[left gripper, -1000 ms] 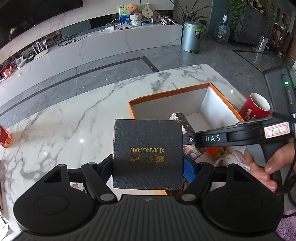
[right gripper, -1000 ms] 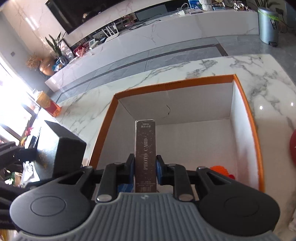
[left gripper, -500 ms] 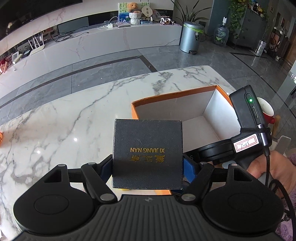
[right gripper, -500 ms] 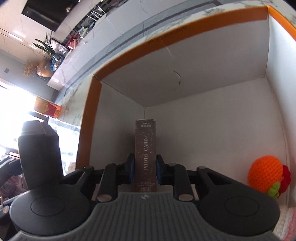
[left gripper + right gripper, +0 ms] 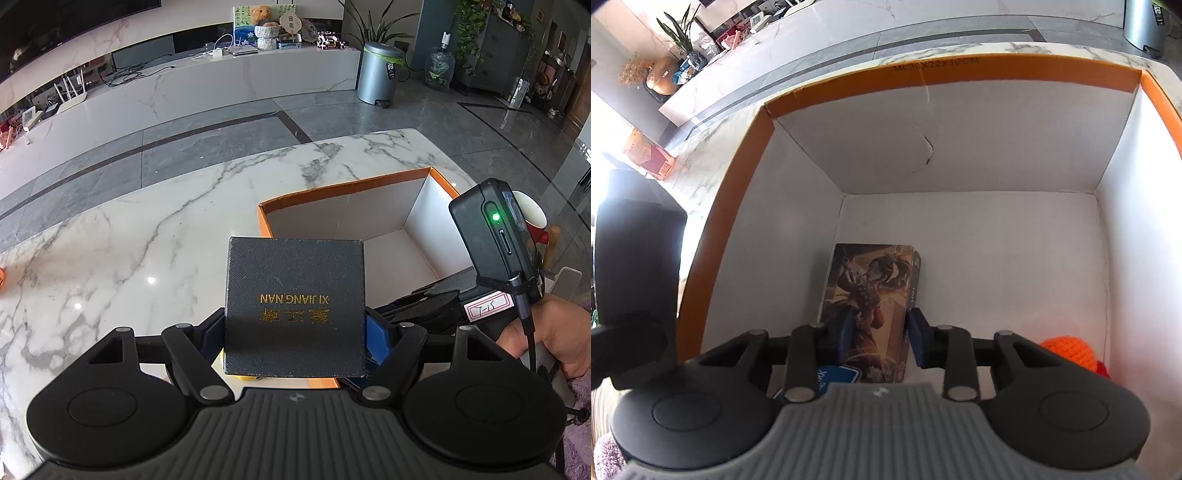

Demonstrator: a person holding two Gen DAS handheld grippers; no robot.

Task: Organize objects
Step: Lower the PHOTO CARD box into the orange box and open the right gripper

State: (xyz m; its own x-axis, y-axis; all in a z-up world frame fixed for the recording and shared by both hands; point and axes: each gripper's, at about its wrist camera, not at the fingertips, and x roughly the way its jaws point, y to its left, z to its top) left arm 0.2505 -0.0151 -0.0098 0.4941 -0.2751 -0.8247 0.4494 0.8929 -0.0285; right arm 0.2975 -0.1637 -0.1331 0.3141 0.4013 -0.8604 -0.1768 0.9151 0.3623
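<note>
My left gripper (image 5: 295, 325) is shut on a dark square box (image 5: 295, 306) with gold "XI JIANG NAN" lettering, held above the marble table beside the orange-rimmed storage box (image 5: 332, 190). My right gripper (image 5: 881, 332) is open inside that storage box (image 5: 746, 155). The photo card box (image 5: 871, 299) lies flat on the box floor under and between its spread fingers, picture side up. An orange knitted toy (image 5: 1067, 350) sits at the box's right. The right gripper's body (image 5: 495, 236) shows at the right of the left wrist view.
A red mug (image 5: 532, 218) stands right of the storage box. An orange carton (image 5: 646, 155) sits on the table's far left. A blue-labelled item (image 5: 834, 376) lies under the right gripper. A metal bin (image 5: 380, 72) stands on the floor beyond.
My right gripper opened and let go of the photo card box, which now lies flat on the storage box floor. My left gripper still holds the dark box, nearly unmoved.
</note>
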